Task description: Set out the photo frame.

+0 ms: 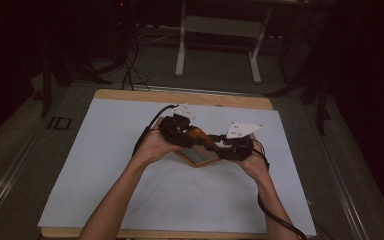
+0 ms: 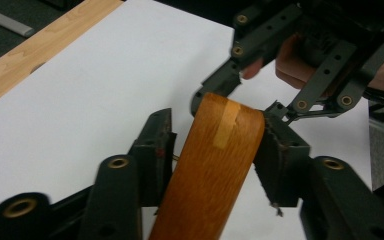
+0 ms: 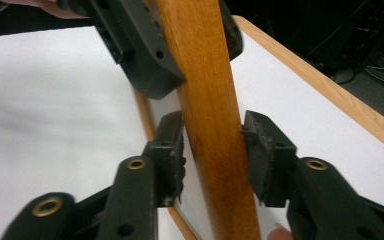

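An orange-brown wooden bar point(image 1: 198, 134) with a rounded end and a strip of tape point(image 2: 226, 125) hangs above the table between both hands. My left gripper point(image 1: 191, 133) stands around it from the left; in the left gripper view point(image 2: 217, 122) its pads flank the bar's broad face with a thin gap at one side, so it is open. My right gripper point(image 1: 213, 138) comes in from the right. In the right gripper view point(image 3: 214, 125) both pads press on the bar's sides. The right gripper's fingertips point(image 2: 215, 85) also reach around the bar's rounded end.
A flat wood-framed panel point(image 1: 200, 157) lies on the white sheet point(image 1: 105, 165) just under the grippers. The sheet covers a wooden table point(image 1: 130, 95). Beyond it, on the dark floor, stand the white legs of another desk point(image 1: 180, 50) and some cables.
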`<state>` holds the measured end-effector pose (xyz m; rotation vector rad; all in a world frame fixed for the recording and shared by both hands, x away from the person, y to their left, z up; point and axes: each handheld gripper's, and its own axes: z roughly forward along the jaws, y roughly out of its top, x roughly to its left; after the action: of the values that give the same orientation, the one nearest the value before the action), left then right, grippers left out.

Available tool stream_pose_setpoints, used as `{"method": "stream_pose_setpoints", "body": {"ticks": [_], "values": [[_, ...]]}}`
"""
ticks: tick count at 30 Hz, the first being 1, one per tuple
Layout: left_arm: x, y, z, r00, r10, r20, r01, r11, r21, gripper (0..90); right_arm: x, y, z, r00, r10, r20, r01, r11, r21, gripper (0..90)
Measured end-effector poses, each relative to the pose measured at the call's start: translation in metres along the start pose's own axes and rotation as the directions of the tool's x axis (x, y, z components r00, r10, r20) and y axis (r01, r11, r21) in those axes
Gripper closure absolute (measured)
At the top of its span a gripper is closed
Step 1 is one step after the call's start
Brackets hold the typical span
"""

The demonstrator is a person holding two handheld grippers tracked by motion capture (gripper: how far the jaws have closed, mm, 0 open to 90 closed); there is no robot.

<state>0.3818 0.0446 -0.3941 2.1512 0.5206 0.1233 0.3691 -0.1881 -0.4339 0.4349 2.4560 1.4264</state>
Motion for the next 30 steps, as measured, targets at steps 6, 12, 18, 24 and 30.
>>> {"method": "stream_pose_setpoints", "body": {"ticks": [6,12,18,24,30], "values": [[0.002,-0.003,-0.004,0.9997,-0.025,-0.002,0.025,0.9986,-0.047,42.5,0.003,0.002,0.001,0.9994,-0.03,0.019,0.03,1.0,0.009,66.1],[0.006,-0.01,-0.018,0.9993,-0.028,-0.025,0.025,0.9927,-0.118,38.4,0.003,0.0,-0.001,0.9992,-0.03,0.028,0.03,0.999,0.012,67.3],[0.011,-0.029,-0.033,0.9953,-0.048,-0.085,0.03,0.9799,-0.197,38.7,0.002,-0.004,-0.006,0.9992,-0.024,0.032,0.023,1.0,0.011,68.0],[0.02,-0.054,-0.041,0.9906,-0.091,-0.103,0.06,0.9599,-0.274,38.8,0.001,-0.006,-0.007,0.9994,-0.01,0.032,0.01,1.0,0.009,68.2],[0.026,-0.075,-0.041,0.9882,-0.118,-0.097,0.08,0.9416,-0.327,38.6,0.001,-0.007,-0.007,0.9995,-0.006,0.032,0.006,1.0,0.004,68.2]]}}
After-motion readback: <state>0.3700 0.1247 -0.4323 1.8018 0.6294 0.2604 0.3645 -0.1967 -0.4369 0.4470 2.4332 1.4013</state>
